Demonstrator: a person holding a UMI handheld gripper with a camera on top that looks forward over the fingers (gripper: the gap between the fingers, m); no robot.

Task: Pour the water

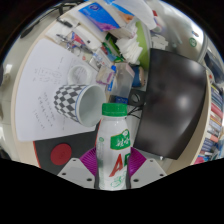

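Gripping upright bottle (116,150), claw (113,170)

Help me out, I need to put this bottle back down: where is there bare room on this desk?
The gripper is shut on the green-capped bottle. Bare patch: the white paper sheets beside the checkered cup. Crowded: boxes and clutter beyond the cup. The dark monitor blocks the other side.

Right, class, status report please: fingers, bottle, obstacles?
Fingers shut on bottle, upright. Checkered cup just beyond, on its side. Nothing between.
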